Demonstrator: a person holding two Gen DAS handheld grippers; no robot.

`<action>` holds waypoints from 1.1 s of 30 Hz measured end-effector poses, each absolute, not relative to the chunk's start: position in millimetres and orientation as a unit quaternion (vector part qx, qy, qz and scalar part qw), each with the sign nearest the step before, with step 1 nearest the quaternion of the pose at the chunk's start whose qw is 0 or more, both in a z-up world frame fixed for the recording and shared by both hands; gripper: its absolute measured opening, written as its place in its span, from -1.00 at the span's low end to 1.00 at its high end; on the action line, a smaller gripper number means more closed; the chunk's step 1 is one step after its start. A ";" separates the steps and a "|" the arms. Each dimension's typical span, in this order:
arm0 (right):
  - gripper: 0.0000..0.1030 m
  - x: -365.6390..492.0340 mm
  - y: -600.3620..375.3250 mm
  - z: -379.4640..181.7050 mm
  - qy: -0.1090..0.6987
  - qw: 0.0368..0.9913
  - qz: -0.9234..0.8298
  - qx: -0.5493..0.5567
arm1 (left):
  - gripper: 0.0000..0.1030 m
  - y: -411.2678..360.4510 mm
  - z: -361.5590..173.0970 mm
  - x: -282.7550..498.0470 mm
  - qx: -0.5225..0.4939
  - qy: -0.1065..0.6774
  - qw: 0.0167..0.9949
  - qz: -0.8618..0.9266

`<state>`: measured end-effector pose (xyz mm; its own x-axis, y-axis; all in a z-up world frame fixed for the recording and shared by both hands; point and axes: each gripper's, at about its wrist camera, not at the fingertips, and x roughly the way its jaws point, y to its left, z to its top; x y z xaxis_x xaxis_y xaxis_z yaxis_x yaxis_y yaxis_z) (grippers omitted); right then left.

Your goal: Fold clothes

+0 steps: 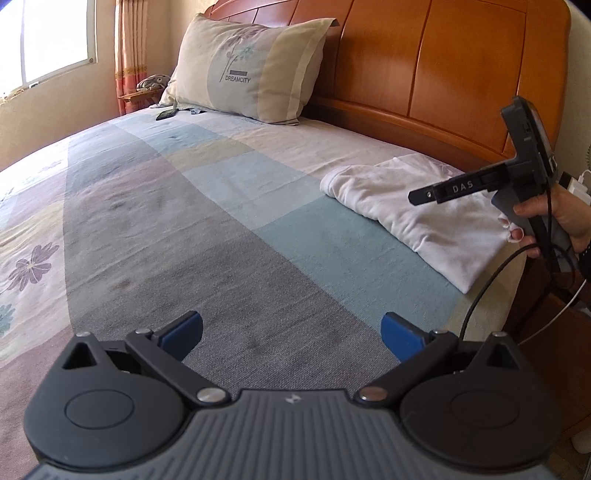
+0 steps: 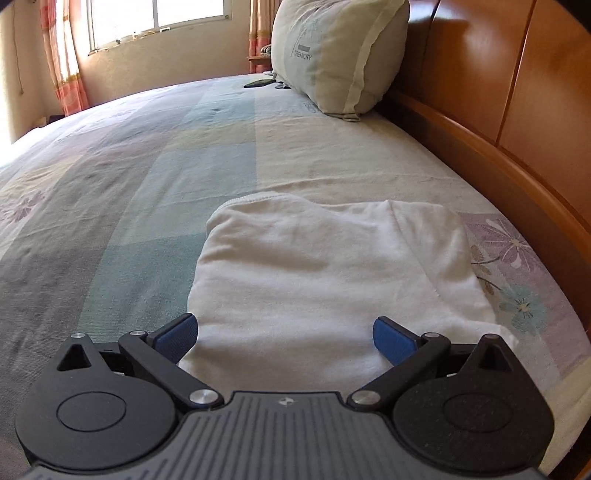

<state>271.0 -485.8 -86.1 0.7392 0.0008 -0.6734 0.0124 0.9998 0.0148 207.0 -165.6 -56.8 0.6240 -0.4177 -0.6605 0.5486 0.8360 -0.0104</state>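
Blue-padded left tongs [image 1: 291,338] fill the near edge of the left wrist view, spread wide apart with nothing between them, poised above the grey band of the patchwork bedspread [image 1: 229,206]. Right tongs [image 2: 285,338], seen in their own wrist view, are likewise wide apart; both pads stand over the near hem of the white garment [image 2: 325,266], but whether they touch the cloth cannot be told. From the left wrist view the right-hand tool appears at far right, held by a hand [image 1: 554,218] wrapped round its grip, fingers curled, with a black cable [image 1: 487,280] looping down past the bed's edge; from this side the spread of its pads cannot be read.

White garment: folded into a compact, roughly rectangular bundle with soft rounded corners and a seam running across its right part, lying flat on the bedspread near the wooden headboard [image 1: 424,74], on the right side of the bed.

Farther off, a printed pillow [image 1: 247,70] leans against the headboard, a dark phone [image 1: 165,114] lies just beside it, and a curtained window [image 2: 155,18] lights the far wall.
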 end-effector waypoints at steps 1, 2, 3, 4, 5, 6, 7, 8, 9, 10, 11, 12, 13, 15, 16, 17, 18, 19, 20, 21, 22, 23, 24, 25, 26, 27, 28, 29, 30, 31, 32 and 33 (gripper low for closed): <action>1.00 271.6 -491.5 -83.6 0.350 0.937 -0.016 0.008 | 0.98 -167.0 -57.1 206.8 0.096 0.340 0.896 -0.269; 1.00 274.1 -499.9 -84.1 0.343 0.939 -0.029 0.020 | 0.98 -167.8 -57.1 205.8 0.097 0.340 0.896 -0.270; 1.00 277.6 -509.7 -86.1 0.340 0.939 -0.042 0.038 | 0.98 -168.3 -57.1 204.5 0.098 0.339 0.895 -0.272; 1.00 282.6 -520.0 -90.2 0.350 0.933 -0.051 0.063 | 0.98 -168.3 -57.1 203.2 0.100 0.339 0.895 -0.274; 1.00 289.1 -529.4 -94.3 0.367 0.925 -0.058 0.082 | 0.98 -168.0 -57.6 202.6 0.102 0.339 0.894 -0.276; 1.00 293.0 -533.8 -94.0 0.372 0.923 -0.061 0.082 | 0.98 -167.7 -58.1 202.7 0.104 0.341 0.892 -0.277; 1.00 295.5 -535.8 -89.4 0.365 0.926 -0.057 0.076 | 0.98 -167.7 -59.0 203.9 0.104 0.343 0.891 -0.279; 1.00 298.3 -538.4 -83.1 0.352 0.931 -0.051 0.079 | 0.98 -168.4 -60.0 205.9 0.105 0.345 0.890 -0.279; 1.00 301.3 -541.3 -76.5 0.337 0.936 -0.046 0.087 | 0.98 -169.8 -60.7 207.7 0.106 0.346 0.890 -0.277; 1.00 304.8 -544.1 -71.8 0.325 0.940 -0.043 0.099 | 0.98 -171.5 -61.2 209.6 0.109 0.346 0.891 -0.273; 1.00 309.5 -546.6 -70.3 0.318 0.941 -0.041 0.113 | 0.98 -172.9 -61.8 210.9 0.112 0.344 0.892 -0.270; 1.00 316.7 -549.2 -73.3 0.319 0.938 -0.037 0.129 | 0.98 -174.0 -62.6 212.1 0.114 0.343 0.893 -0.269; 1.00 324.6 -551.5 -80.3 0.329 0.933 -0.035 0.140 | 0.98 -174.1 -63.8 212.6 0.114 0.343 0.893 -0.269; 1.00 338.6 -551.9 -101.1 0.358 0.924 -0.048 0.129 | 0.98 -172.7 -66.3 212.8 0.111 0.345 0.891 -0.273; 1.00 338.0 -548.2 -105.2 0.352 0.928 -0.053 0.110 | 0.98 -171.5 -67.2 212.5 0.110 0.345 0.892 -0.272; 1.00 335.3 -542.9 -104.7 0.347 0.931 -0.057 0.094 | 0.98 -170.6 -67.1 212.2 0.109 0.344 0.892 -0.272; 1.00 332.9 -538.1 -102.2 0.350 0.931 -0.061 0.085 | 0.98 -169.8 -66.5 212.1 0.108 0.344 0.893 -0.271; 1.00 329.2 -534.4 -98.8 0.353 0.930 -0.064 0.081 | 0.98 -168.9 -65.0 211.5 0.105 0.341 0.893 -0.274; 1.00 322.5 -531.2 -94.4 0.349 0.932 -0.061 0.078 | 0.98 -168.0 -63.2 210.6 0.102 0.339 0.893 -0.279; 1.00 313.8 -528.4 -90.1 0.341 0.935 -0.054 0.077 | 0.98 -167.0 -61.4 209.8 0.099 0.336 0.893 -0.283; 1.00 305.7 -526.4 -87.3 0.334 0.938 -0.048 0.075 | 0.98 -166.3 -59.7 208.8 0.091 0.334 0.892 -0.292; 1.00 298.1 -525.0 -86.0 0.330 0.940 -0.045 0.070 | 0.98 -166.4 -58.5 207.3 0.086 0.334 0.890 -0.300; 1.00 293.7 -524.5 -87.2 0.334 0.939 -0.047 0.064 | 0.98 -166.8 -57.6 205.6 0.081 0.334 0.888 -0.306; 1.00 291.1 -524.3 -89.5 0.341 0.937 -0.053 0.058 | 0.98 -167.1 -56.7 203.3 0.079 0.332 0.887 -0.310; 1.00 291.0 -525.2 -93.0 0.360 0.929 -0.063 0.055 | 0.98 -167.4 -55.6 200.7 0.079 0.330 0.888 -0.311; 1.00 289.7 -525.3 -93.7 0.372 0.924 -0.072 0.054 | 0.98 -167.7 -54.6 198.1 0.078 0.327 0.888 -0.313; 1.00 287.0 -524.8 -92.8 0.377 0.921 -0.080 0.054 | 0.98 -168.1 -53.6 195.5 0.078 0.325 0.888 -0.314; 1.00 281.5 -523.7 -88.8 0.375 0.922 -0.079 0.058 | 0.98 -168.4 -52.5 192.9 0.077 0.323 0.889 -0.316; 1.00 273.8 -522.2 -82.8 0.367 0.925 -0.071 0.068 | 0.98 -168.7 -51.5 190.3 0.077 0.320 0.889 -0.318; 1.00 266.7 -520.6 -77.5 0.361 0.927 -0.063 0.077 | 0.98 -169.0 -50.5 187.7 0.076 0.318 0.889 -0.319; 1.00 257.8 -517.5 -72.2 0.356 0.929 -0.056 0.084 | 0.98 -169.3 -49.4 185.1 0.076 0.316 0.890 -0.321; 1.00 249.6 -513.8 -68.5 0.355 0.929 -0.053 0.085 | 0.98 -169.7 -48.4 182.5 0.075 0.313 0.890 -0.322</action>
<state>249.6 -513.8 -68.5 0.7424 -0.0374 -0.6689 0.1584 0.9799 0.1210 182.5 -169.7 -48.4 0.5958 -0.5269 -0.6061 0.6209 0.7809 -0.0685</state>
